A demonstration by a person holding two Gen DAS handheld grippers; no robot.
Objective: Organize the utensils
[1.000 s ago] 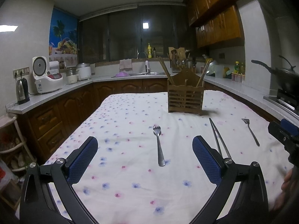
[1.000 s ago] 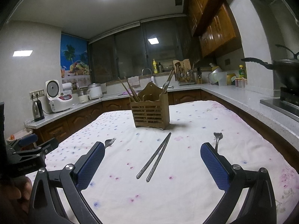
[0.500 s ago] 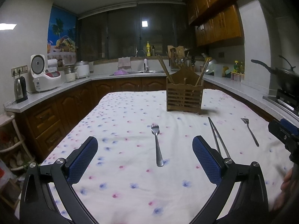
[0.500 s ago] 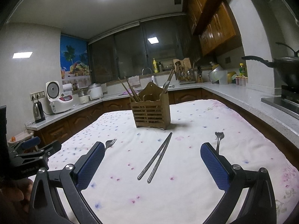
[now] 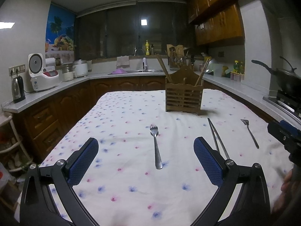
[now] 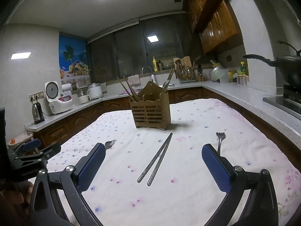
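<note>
Both grippers hang above the near end of the bench (image 5: 131, 113), which is covered by a white cloth with small pink and blue flowers. The left gripper (image 5: 145, 160) has its blue-padded fingers (image 5: 82, 162) spread wide apart, gripping nothing; a fork (image 5: 156, 146) lies flat on the cloth between them, tines pointing away toward the far end. The right gripper (image 6: 153, 162) is likewise spread wide and empty, and a pair of metal chopsticks (image 6: 156, 160) lies on the cloth between its fingers (image 6: 216, 169), the two sticks touching at the far tips and slightly apart at the near ends. A second fork (image 6: 219, 139) lies just beyond the right-hand finger, tines away. Farther up the bench stands a slatted wooden utensil holder (image 6: 150, 111), upright, with wooden chopsticks leaning out of its left side and a metal utensil in its right. A grey counter (image 5: 47, 92) with a rice cooker (image 5: 41, 75) and kettle (image 5: 17, 89) runs around the room
</note>
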